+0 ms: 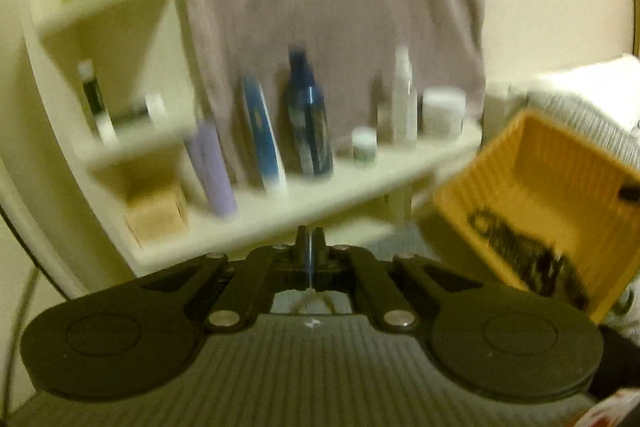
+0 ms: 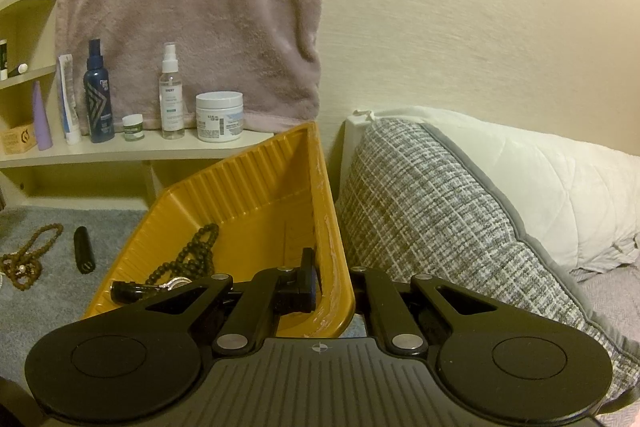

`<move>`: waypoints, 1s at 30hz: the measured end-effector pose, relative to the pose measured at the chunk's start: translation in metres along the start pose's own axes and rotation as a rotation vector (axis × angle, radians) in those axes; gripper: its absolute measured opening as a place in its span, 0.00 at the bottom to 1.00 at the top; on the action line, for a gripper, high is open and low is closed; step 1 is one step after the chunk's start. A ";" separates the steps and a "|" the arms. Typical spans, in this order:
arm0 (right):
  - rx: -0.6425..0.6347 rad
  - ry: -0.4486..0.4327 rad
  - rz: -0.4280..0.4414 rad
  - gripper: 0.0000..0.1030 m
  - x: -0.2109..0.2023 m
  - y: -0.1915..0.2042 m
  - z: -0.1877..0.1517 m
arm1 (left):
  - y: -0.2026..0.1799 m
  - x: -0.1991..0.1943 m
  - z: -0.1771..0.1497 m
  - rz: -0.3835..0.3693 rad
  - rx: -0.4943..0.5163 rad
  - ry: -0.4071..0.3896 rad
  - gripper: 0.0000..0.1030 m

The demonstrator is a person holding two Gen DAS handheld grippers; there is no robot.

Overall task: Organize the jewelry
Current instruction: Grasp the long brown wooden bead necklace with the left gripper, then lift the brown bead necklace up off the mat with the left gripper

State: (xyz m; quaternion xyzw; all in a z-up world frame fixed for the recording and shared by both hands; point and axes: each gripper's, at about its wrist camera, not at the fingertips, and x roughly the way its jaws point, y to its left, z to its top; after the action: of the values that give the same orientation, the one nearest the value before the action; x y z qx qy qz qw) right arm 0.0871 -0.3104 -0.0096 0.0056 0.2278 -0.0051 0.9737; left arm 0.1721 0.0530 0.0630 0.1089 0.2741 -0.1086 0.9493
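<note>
The right tongs [image 2: 325,277] were closed on the rim of a yellow plastic basket [image 2: 256,195], one finger inside the wall and the other outside it, and the basket was held tilted above the grey carpet [image 2: 60,227]. Inside the basket a string of black beads [image 2: 192,255] was seen lying along the bottom, with a small silver piece [image 2: 176,282] and a dark clip-like item [image 2: 126,289] just beside it near the lower corner. On the carpet to the left, a brown bead necklace [image 2: 30,255] and a short black tube [image 2: 84,251] were seen lying, apart from the basket.

The left tongs [image 1: 309,243] were shut, with only a thin slit between the fingers; something thin and pale seemed to hang below them, but in the blurred left view it could not be told what it was. In that view the basket [image 1: 536,163] was seen to the right. Behind, bottles and jars were lined up on a cream shelf [image 2: 120,151] before a hanging pink towel [image 2: 192,7], and a grey woven pillow [image 2: 432,211] was seen just right of the basket.
</note>
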 end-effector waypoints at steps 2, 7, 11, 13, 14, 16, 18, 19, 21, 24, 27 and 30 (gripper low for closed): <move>0.000 0.001 0.001 0.05 0.000 -0.001 0.000 | 0.000 0.015 -0.018 0.002 -0.023 0.050 0.06; 0.003 0.004 -0.002 0.05 0.001 -0.002 -0.001 | 0.004 0.050 -0.057 0.004 -0.108 0.165 0.10; 0.000 0.008 -0.006 0.05 0.002 -0.002 -0.001 | 0.002 0.066 -0.079 0.015 -0.164 0.207 0.10; -0.002 0.010 -0.008 0.05 0.003 -0.002 -0.002 | 0.002 0.072 -0.084 0.020 -0.185 0.214 0.11; -0.003 0.011 -0.009 0.05 0.003 -0.002 -0.002 | 0.002 0.074 -0.087 0.028 -0.194 0.219 0.11; -0.003 0.013 -0.009 0.05 0.004 -0.002 -0.002 | 0.003 0.078 -0.089 0.034 -0.209 0.223 0.13; -0.004 0.014 -0.011 0.05 0.004 -0.002 -0.002 | 0.003 0.083 -0.092 0.046 -0.217 0.236 0.14; -0.003 0.015 -0.012 0.05 0.005 -0.002 -0.002 | 0.004 0.084 -0.093 0.047 -0.221 0.237 0.14; -0.003 0.015 -0.014 0.05 0.005 -0.001 -0.002 | 0.005 0.085 -0.093 0.045 -0.234 0.237 0.14; -0.003 0.015 -0.016 0.05 0.006 -0.002 -0.002 | 0.004 0.086 -0.092 0.039 -0.214 0.244 0.11; -0.002 0.016 -0.016 0.05 0.006 -0.002 -0.002 | 0.001 0.085 -0.088 0.032 -0.184 0.249 0.05; 0.000 0.015 -0.014 0.05 0.006 -0.002 -0.002 | 0.003 0.076 -0.081 0.029 -0.176 0.216 0.05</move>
State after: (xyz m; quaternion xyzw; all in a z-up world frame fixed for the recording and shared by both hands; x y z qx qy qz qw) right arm 0.0914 -0.3129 -0.0139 0.0039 0.2351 -0.0120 0.9719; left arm 0.1953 0.0664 -0.0452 0.0404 0.3818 -0.0581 0.9215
